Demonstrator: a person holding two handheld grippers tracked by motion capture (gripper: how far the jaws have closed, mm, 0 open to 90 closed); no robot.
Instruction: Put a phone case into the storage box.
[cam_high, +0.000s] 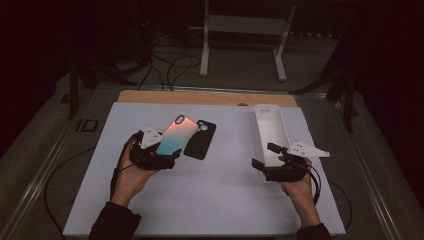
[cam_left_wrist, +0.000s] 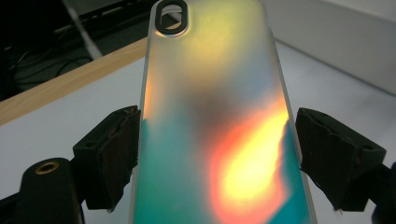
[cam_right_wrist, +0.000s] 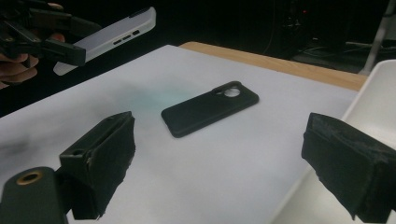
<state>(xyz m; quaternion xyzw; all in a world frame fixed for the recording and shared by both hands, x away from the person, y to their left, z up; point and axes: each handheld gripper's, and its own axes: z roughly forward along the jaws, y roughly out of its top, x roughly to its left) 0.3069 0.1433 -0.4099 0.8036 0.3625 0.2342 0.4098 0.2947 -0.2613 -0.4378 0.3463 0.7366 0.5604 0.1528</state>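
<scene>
Looking down from the high view, we are seeing a shiny case (cam_high: 174, 136) in the left gripper (cam_high: 159, 156). It is a phone case with soft, glowing colours: orange and yellow at one part, teal green at another, and a grey patch in the middle. Its edges are pale and see-through. Near its far end we are seeing a long oval hole with a dark ring around it.

In the left gripper view, the shiny case (cam_left_wrist: 219, 121) is filling the space between the two black jaws. One pad (cam_left_wrist: 119, 154) is pressing on its left edge and the other pad is pressing on its right edge, so the jaws are standing wide and squeezing the case by its long sides. The case is sticking out far past the pads, and it is hanging up in the air above the white table (cam_high: 210, 200), tilted away from us.

A black case (cam_high: 200, 139) is lying flat on the table just beside the shiny one. We are also seeing it in the right gripper view (cam_right_wrist: 210, 108).

The right gripper (cam_high: 267, 162) is sitting at the near end of a white tray (cam_high: 270, 131). Its jaws are standing wide apart and holding nothing, with bare table between the pads.
</scene>
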